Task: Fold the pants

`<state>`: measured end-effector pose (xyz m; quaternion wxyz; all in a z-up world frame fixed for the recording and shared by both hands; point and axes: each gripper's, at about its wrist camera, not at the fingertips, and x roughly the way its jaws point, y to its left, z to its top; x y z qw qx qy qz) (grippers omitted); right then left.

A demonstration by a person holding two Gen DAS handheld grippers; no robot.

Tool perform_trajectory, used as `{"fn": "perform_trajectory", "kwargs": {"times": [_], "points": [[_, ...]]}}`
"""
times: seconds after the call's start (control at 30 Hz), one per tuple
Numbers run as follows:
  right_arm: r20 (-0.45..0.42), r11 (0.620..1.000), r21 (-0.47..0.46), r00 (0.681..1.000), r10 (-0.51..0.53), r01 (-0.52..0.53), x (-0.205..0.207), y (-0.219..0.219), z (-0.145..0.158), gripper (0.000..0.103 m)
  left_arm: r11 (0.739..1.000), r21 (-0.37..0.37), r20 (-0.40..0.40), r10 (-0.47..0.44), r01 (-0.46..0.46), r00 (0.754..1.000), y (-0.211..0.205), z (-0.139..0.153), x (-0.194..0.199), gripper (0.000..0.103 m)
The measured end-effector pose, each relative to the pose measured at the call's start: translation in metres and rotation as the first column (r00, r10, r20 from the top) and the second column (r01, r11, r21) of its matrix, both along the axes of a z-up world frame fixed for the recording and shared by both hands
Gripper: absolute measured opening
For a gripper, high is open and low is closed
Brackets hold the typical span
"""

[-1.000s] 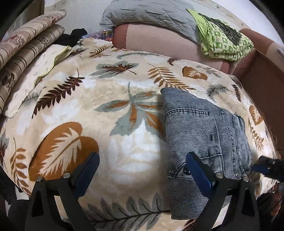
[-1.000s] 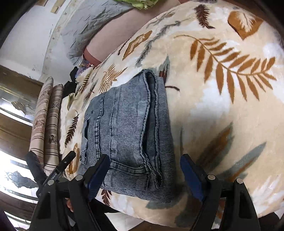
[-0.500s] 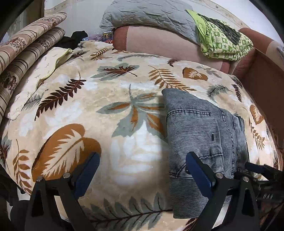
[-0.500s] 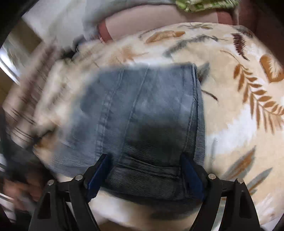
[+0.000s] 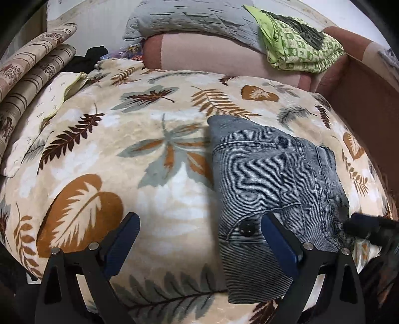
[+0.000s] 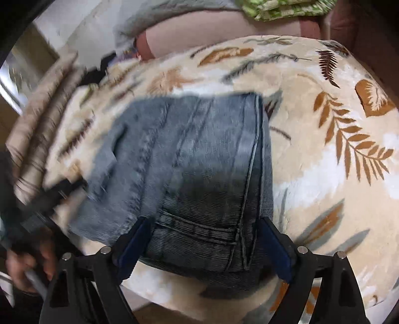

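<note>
While the folded pants (image 6: 199,169) sit centre frame, both grippers (image 6: 204,249) (image 5: 199,244) gape, released; next likely smoothing

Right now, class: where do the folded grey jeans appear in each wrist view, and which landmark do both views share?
Left wrist view: the folded grey jeans lie right of centre, running to the lower edge.
Right wrist view: the jeans fill the centre, near end between the open right claw tips.
Shared landmark: the green patterned cloth at the top.
</note>
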<state>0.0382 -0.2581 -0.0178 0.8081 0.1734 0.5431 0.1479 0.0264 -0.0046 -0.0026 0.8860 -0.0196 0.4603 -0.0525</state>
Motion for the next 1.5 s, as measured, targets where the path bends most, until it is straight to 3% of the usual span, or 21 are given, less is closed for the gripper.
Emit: {"fn": "perform_trajectory", "kwargs": {"times": [0.13,0.23,0.33,0.47,0.57,0.63,0.67,0.7,0.73,0.87,0.97,1.13,1.2,1.27,1.3,1.37,1.5], "points": [[-0.050,0.991,0.101,0.995,-0.082,0.086,0.017,-0.035,-0.005,0.090,0.993,-0.118,-0.040,0.016,-0.021,0.999,0.010,0.003,0.012,0.098],[-0.136,0.968,0.186,0.980,-0.143,0.167,0.033,-0.057,-0.022,0.090,0.978,-0.208,-0.082,0.015,-0.032,0.997,0.015,0.001,0.025,0.098],[-0.099,0.952,0.220,0.976,-0.195,0.212,0.030,-0.060,-0.009,0.090,0.988,-0.151,-0.063,0.011,-0.021,0.998,0.007,0.004,0.025,0.098],[-0.006,0.966,0.226,0.992,-0.127,0.125,0.028,-0.041,0.023,0.090,0.995,-0.094,-0.019,0.015,-0.016,1.000,0.001,0.008,0.012,0.098],[-0.002,0.929,0.356,0.995,-0.104,0.098,0.025,-0.037,0.033,0.090,0.997,-0.075,0.009,-0.007,0.008,1.000,-0.004,0.013,0.000,0.098],[-0.028,0.890,0.449,0.997,-0.075,0.080,0.018,-0.028,0.025,0.090,0.999,-0.048,0.036,-0.023,0.025,0.999,-0.008,0.017,-0.006,0.098],[-0.060,0.902,0.422,0.996,-0.066,0.085,0.011,-0.025,0.015,0.090,0.999,-0.039,0.043,-0.028,0.030,0.999,-0.009,0.019,-0.008,0.098],[-0.144,0.951,0.295,0.988,-0.054,0.095,0.011,-0.017,-0.009,0.090,0.998,-0.036,0.042,-0.040,0.042,0.998,-0.011,0.019,-0.008,0.098],[-0.197,0.966,0.236,0.979,-0.059,0.106,0.010,-0.015,-0.023,0.089,0.998,-0.033,0.034,-0.048,0.049,0.998,-0.013,0.019,-0.007,0.098],[-0.127,0.923,0.350,0.984,-0.126,0.163,-0.010,-0.036,-0.010,0.088,0.999,-0.014,0.037,-0.048,0.048,0.998,-0.011,0.019,-0.013,0.098],[-0.137,0.929,0.311,0.976,-0.167,0.202,-0.013,-0.050,-0.010,0.088,0.998,-0.037,0.018,-0.044,0.044,0.999,-0.009,0.015,-0.014,0.098],[-0.139,0.900,0.378,0.974,-0.178,0.218,-0.001,-0.054,-0.010,0.088,1.000,-0.024,-0.010,-0.021,0.020,1.000,-0.006,0.004,-0.011,0.098],[-0.115,0.920,0.336,0.979,-0.171,0.200,0.011,-0.052,-0.001,0.088,0.999,-0.050,-0.031,-0.014,0.013,0.999,-0.003,0.001,-0.007,0.098],[-0.101,0.964,0.167,0.976,-0.191,0.205,0.034,-0.049,-0.009,0.088,0.995,-0.102,-0.059,-0.016,0.010,0.998,-0.001,-0.003,0.000,0.098],[-0.117,0.967,0.145,0.974,-0.195,0.211,0.040,-0.050,-0.015,0.088,0.993,-0.115,-0.065,-0.012,0.004,0.998,0.000,-0.003,0.002,0.098],[-0.180,0.951,0.216,0.966,-0.186,0.223,0.049,-0.052,-0.035,0.088,0.994,-0.112,-0.070,0.001,-0.008,0.998,0.000,-0.005,0.007,0.098],[-0.144,0.948,0.251,0.976,-0.166,0.198,0.048,-0.048,-0.027,0.088,0.996,-0.087,-0.081,-0.002,-0.005,0.997,-0.002,-0.008,0.016,0.098]]}}
